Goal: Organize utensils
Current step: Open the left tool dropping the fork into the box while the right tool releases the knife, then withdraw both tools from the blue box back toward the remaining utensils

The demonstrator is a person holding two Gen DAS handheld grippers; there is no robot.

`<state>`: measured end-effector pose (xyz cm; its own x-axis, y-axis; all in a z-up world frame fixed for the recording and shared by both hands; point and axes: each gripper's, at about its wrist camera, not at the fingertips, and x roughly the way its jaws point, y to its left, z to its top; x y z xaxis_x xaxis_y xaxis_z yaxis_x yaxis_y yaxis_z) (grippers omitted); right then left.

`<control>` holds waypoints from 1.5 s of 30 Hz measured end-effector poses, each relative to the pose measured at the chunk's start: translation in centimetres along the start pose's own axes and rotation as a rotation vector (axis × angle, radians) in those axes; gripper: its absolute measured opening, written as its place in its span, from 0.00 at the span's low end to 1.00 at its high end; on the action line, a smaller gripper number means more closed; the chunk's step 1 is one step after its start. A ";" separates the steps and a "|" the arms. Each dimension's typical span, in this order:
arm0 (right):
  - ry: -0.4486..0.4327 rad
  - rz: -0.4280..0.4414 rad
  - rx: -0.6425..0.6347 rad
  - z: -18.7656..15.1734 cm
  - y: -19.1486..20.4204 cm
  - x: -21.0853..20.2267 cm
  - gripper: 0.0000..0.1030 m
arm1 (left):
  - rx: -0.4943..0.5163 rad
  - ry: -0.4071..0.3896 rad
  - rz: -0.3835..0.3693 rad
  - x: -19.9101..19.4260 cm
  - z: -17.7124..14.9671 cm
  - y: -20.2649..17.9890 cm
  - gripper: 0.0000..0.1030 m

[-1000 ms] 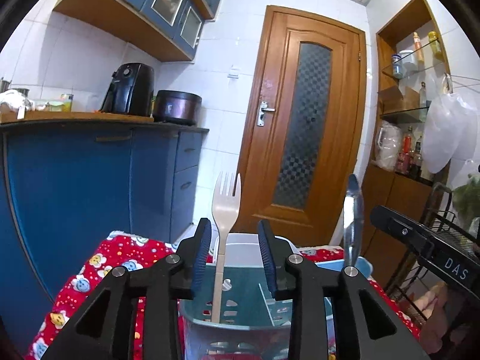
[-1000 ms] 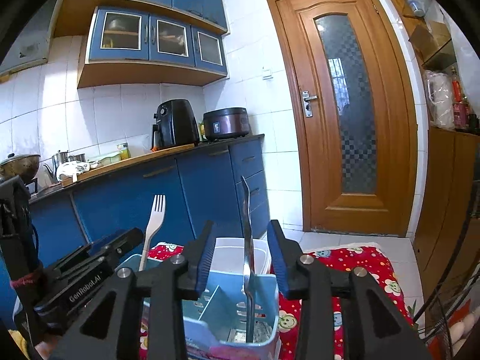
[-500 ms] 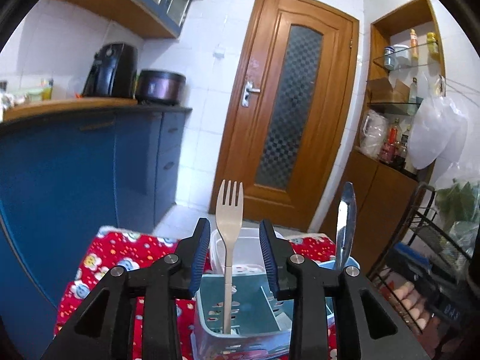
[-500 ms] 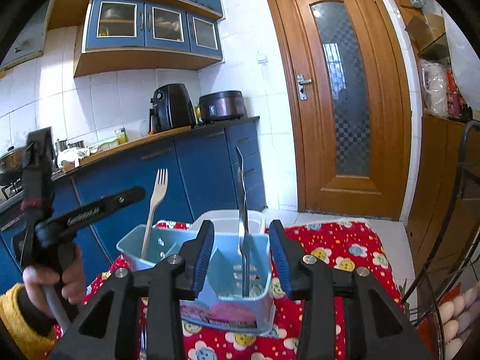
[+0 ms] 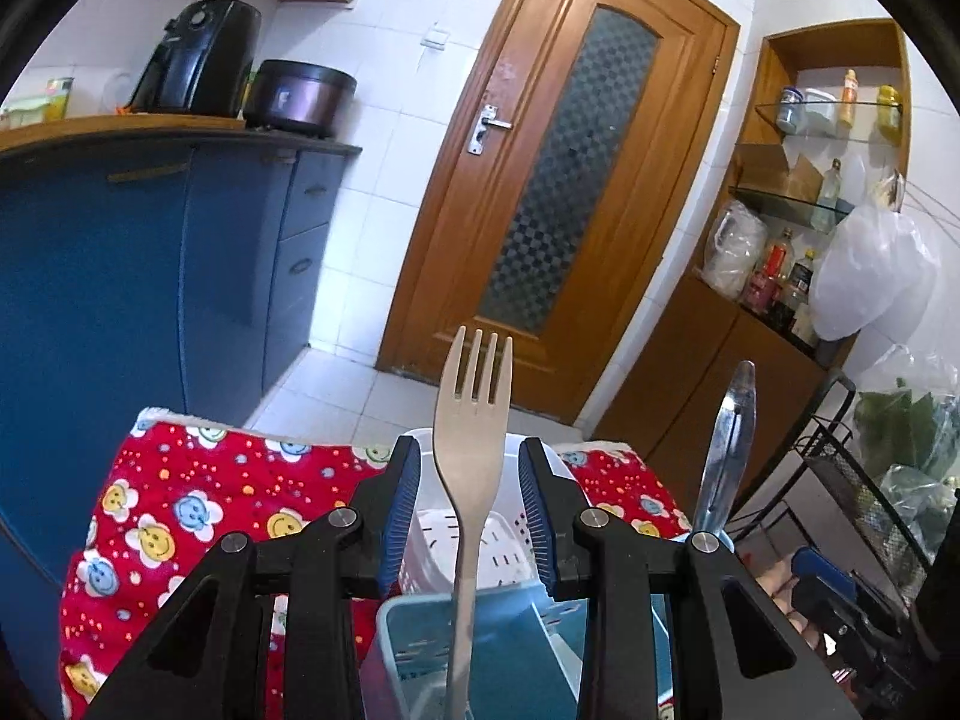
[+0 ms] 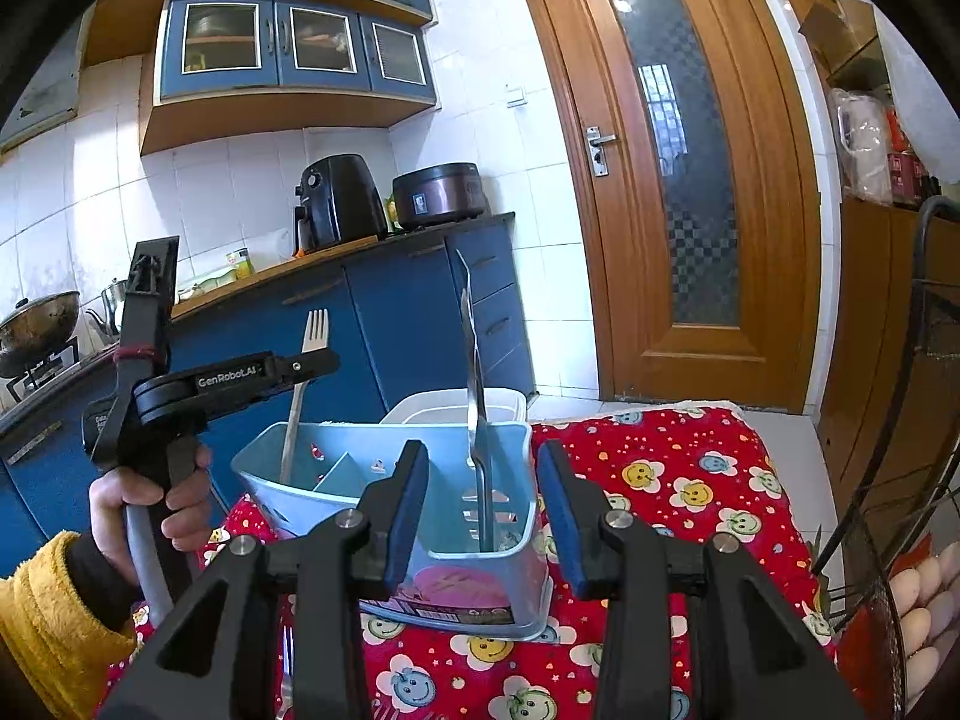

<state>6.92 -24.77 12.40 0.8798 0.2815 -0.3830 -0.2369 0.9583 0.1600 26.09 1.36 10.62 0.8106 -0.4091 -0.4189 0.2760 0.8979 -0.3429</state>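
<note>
Both tongs, left tongs (image 5: 468, 516) and right tongs (image 6: 483, 504), stand released; we've backed away, leaving fork (image 5: 474, 420) and knife (image 6: 474, 372) upright in the caddy (image 6: 336, 498), so sorting looks done.

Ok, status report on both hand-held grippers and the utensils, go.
Left hand-held gripper open, fork between pads, untouched. Right hand-held gripper open, clear of knife. Both utensils upright in blue caddy. Nothing in the way.

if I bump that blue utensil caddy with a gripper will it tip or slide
The blue caddy looks like thin plastic holding only a fork and a knife, so probably light. On the soft red cloth it may drag rather than glide. Both utensils stand tall above its rim, so it could tip.
</note>
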 end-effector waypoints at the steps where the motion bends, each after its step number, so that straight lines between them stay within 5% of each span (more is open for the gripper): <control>1: 0.000 0.001 0.000 0.0 0.0 0.0 0.40 | 0.003 -0.007 -0.003 0.0 0.0 -0.1 0.29; 3: 0.003 0.001 0.001 0.0 0.0 0.1 0.40 | 0.011 -0.022 -0.003 -0.2 -0.1 -0.4 0.21; 8: 0.009 0.003 0.006 -0.2 0.0 0.3 0.40 | 0.037 -0.107 0.019 -1.7 -0.1 -1.4 0.19; 10: 0.010 0.004 0.008 -0.3 -0.1 0.2 0.40 | 0.061 -0.154 0.048 -2.5 -0.1 -2.0 0.04; 17: 0.009 0.001 0.017 -0.3 -0.2 -0.3 0.40 | 0.072 -0.144 0.082 -2.8 -1.8 -2.3 0.04; 21: 0.007 -0.004 0.010 -0.5 -0.2 -0.8 0.40 | 0.041 -0.124 0.081 -3.3 -2.5 -1.8 0.09; 26: 0.020 -0.002 0.022 -0.7 -0.2 -1.4 0.40 | 0.035 -0.100 0.088 -4.5 -2.9 -1.7 0.31; 45: 0.177 -0.022 0.044 -4.3 -0.1 -4.1 0.40 | 0.112 0.062 0.094 -10.1 -8.3 -3.9 0.32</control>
<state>1.56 -25.77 10.08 0.7974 0.2689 -0.5402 -0.1968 0.9622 0.1885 12.54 0.65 9.22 0.8029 -0.3290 -0.4972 0.2597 0.9437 -0.2051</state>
